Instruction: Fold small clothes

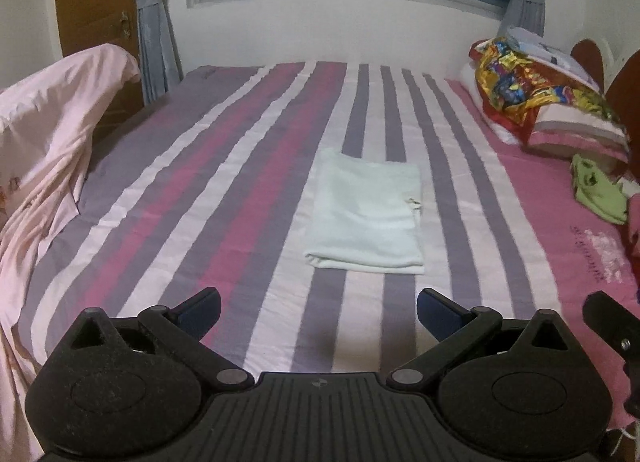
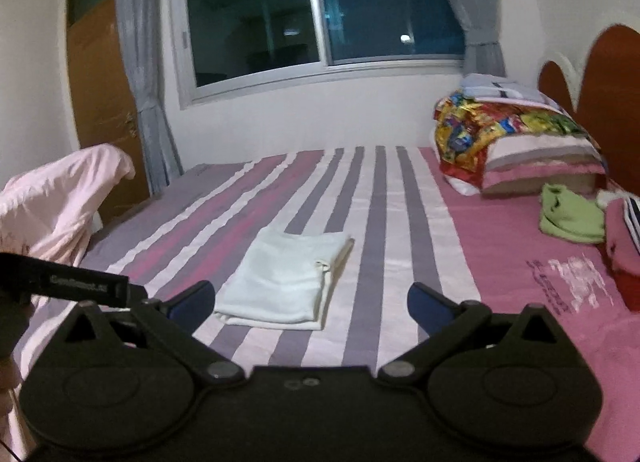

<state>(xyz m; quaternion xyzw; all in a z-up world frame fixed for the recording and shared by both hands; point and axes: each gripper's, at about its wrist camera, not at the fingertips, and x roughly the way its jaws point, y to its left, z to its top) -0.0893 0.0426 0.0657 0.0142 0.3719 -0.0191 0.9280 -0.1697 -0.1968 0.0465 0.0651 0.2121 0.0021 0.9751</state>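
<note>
**White garment lies folded mid-bed, both tools hanging empty above the near edge**

Nearest to me, the left tool (image 1: 319, 312) hangs over the near edge of the bed (image 1: 224, 166), its blue-padded fingers (image 1: 202, 310) spread wide with nothing between them and nothing touched. The right tool (image 2: 311, 302) sits just beside it, equally spread and empty; its tip shows at the right border of the left view.

A little farther in, roughly at the middle of the striped sheet, lies the folded white garment (image 1: 366, 214), a neat rectangle with its layered edges facing the near side and a small tag or seam poking out on its right side. It looks finished, or one fold short of it.

Beyond, toward the headboard corner on the right, a crumpled green garment (image 2: 570, 216) waits near a red-and-pink piece at the bed's right edge, with the stacked bedding (image 2: 520, 142) behind them. A pink cloth (image 1: 52, 150) drapes over something at the left edge.

The risk, as I judge it: the thin stacked layers could slide apart if one tool nips only the top layer, and the smooth sheet underneath could get pinched along with the cloth. Reaching across for the green piece could also drag a tool through the finished fold.
</note>
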